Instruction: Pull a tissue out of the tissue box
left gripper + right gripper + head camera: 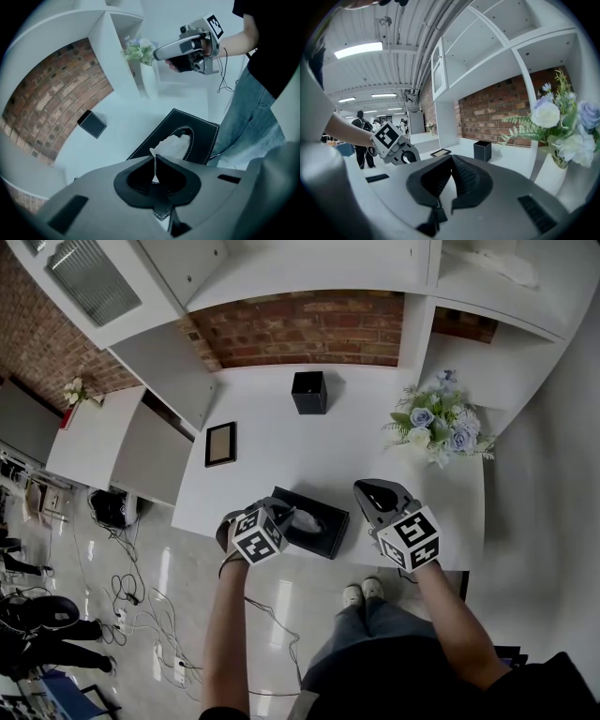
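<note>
The left hand-held gripper point(155, 158) pinches the tissue point(174, 144) from the tissue box point(205, 133); the right hand-held gripper point(451, 158) is closed, empty.

tissue box point(330, 515) 1 | tissue point(174, 144) 1 | black cube point(308, 392) 1 | frame point(221, 443) 1 | bouquet point(439, 427) 1

The left gripper point(155, 158) hides part of the tissue box point(202, 133).

The left gripper point(296, 515) sits at the lower middle of the head view. It tips steeply down, and its bare arm point(225, 634) reaches up from the bottom edge. Its fingers point(168, 172) are pressed together on a thin edge of tissue point(174, 144). The right gripper point(370, 489), to its right, is held almost level. Its fingers are together with nothing between them.
</note>
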